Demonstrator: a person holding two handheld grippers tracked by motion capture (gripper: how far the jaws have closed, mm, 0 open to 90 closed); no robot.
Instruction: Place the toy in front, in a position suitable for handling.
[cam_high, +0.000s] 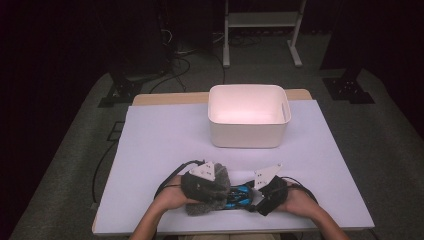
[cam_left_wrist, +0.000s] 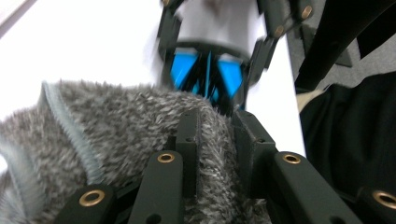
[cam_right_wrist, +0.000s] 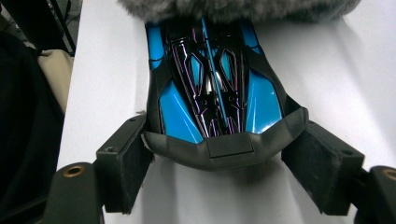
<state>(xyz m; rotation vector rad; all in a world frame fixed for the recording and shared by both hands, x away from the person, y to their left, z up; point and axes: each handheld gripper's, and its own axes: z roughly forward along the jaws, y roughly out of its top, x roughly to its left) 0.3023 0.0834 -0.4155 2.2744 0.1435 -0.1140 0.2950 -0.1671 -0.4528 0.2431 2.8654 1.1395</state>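
- So the person's at the near edge of the white worktop (cam_high: 165, 135), forearms coming in from the bottom, a set of tongs in each hand.
- Left tongs (cam_high: 216, 186) are clamped tight on a fuzzy grey cloth (cam_high: 210, 192). In the left gripper view you can see the two black fingers (cam_left_wrist: 189, 140) pinching a fold of the grey fur (cam_left_wrist: 116, 126) between them, barely any gap.
- Right tongs (cam_high: 257, 197) sit wide apart around the end of a blue and black toy car (cam_high: 239, 195). In the right gripper view the car (cam_right_wrist: 212, 93) lies between the two pads (cam_right_wrist: 123, 163), and its dark bumper reaches right up to both of them. Looks like they're gripping it across its width, touching on both sides.
- Toy car is on the worktop between the two hands, near the front edge, and the grey cloth is draped over its far end as seen from the right gripper view (cam_right_wrist: 233, 9).
- Both tongs point in toward each other, close together.
- Further back, well apart from the hands, there's a white plastic bin (cam_high: 248, 132) standing upright on the worktop, open on top.
- Behind the worktop there's grey carpet and a white metal frame (cam_high: 262, 22).
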